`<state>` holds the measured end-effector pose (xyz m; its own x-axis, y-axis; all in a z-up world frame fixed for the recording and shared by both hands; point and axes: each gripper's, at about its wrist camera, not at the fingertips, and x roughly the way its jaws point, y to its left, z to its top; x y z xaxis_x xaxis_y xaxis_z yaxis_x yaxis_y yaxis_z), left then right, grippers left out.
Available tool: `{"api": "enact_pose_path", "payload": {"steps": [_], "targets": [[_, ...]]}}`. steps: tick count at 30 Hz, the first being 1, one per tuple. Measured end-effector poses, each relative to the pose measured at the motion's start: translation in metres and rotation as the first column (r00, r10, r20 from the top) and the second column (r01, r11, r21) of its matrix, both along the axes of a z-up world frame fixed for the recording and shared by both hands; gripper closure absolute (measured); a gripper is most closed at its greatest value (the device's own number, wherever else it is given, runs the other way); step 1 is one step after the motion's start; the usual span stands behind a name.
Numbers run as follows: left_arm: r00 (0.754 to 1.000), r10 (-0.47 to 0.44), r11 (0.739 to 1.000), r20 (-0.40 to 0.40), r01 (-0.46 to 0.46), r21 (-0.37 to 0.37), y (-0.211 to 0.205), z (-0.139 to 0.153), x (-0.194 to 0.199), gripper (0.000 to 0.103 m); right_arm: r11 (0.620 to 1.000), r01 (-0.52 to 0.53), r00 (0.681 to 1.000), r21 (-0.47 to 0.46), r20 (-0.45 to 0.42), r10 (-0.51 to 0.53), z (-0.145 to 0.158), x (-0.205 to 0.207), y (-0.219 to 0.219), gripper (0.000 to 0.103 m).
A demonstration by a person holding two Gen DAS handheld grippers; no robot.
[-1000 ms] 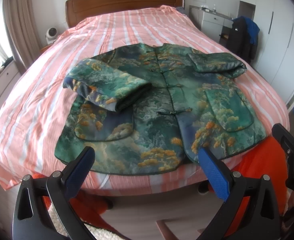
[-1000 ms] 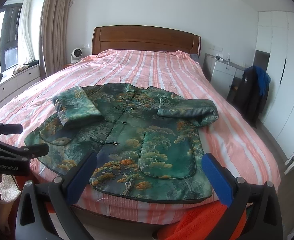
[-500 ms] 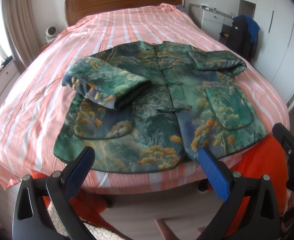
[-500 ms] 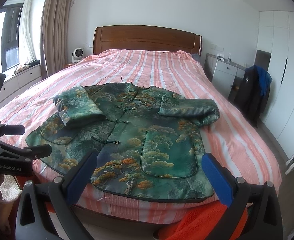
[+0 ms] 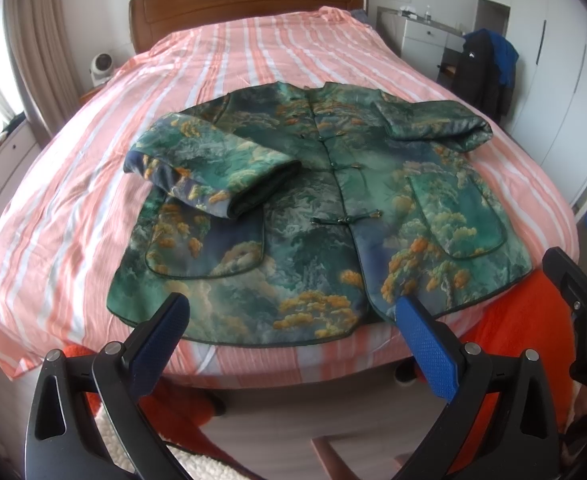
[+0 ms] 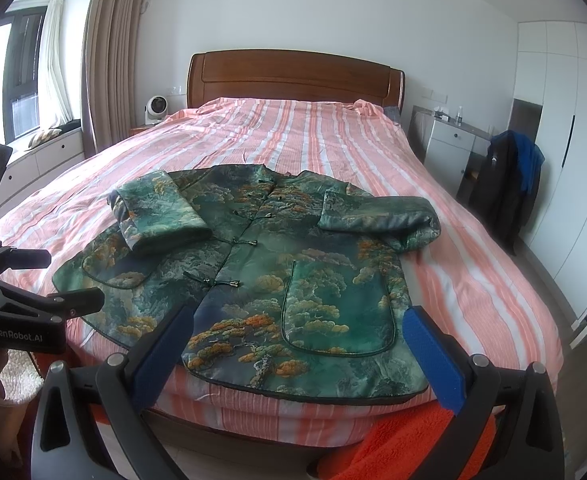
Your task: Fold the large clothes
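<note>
A green padded jacket [image 5: 317, 216] with orange tree print lies face up on the bed, hem toward me; it also shows in the right wrist view [image 6: 277, 276]. Both sleeves are folded in over the chest: the left sleeve [image 5: 213, 172] and the right sleeve [image 5: 433, 124]. My left gripper [image 5: 291, 312] is open and empty, just short of the hem's left half. My right gripper [image 6: 299, 324] is open and empty, over the hem's right half by the pocket [image 6: 337, 312].
The bed has a pink striped sheet [image 5: 253, 52] and a wooden headboard [image 6: 293, 76]. An orange fleece [image 6: 397, 444] is below the bed's near edge. A white cabinet [image 6: 449, 144], a dark jacket on a chair [image 6: 509, 184] and wardrobes [image 6: 573, 160] stand at the right.
Both grippers have drifted slightly toward the bed, so the jacket hem sits a little nearer the fingertips. The jacket has not moved. Both jaws stay open.
</note>
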<state>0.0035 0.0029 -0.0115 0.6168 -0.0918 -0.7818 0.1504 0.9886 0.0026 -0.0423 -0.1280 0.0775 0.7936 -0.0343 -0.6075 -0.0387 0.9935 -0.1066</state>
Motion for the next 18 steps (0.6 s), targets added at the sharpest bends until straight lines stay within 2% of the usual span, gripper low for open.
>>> {"api": "enact_pose_path", "payload": {"steps": [18], "targets": [[1.000, 0.001, 1.000, 0.001, -0.001, 0.001, -0.0006, 0.0000, -0.0001, 0.000, 1.000, -0.004, 1.000, 0.002, -0.003, 0.004, -0.0009, -0.0001, 0.0017, 0.000]]}}
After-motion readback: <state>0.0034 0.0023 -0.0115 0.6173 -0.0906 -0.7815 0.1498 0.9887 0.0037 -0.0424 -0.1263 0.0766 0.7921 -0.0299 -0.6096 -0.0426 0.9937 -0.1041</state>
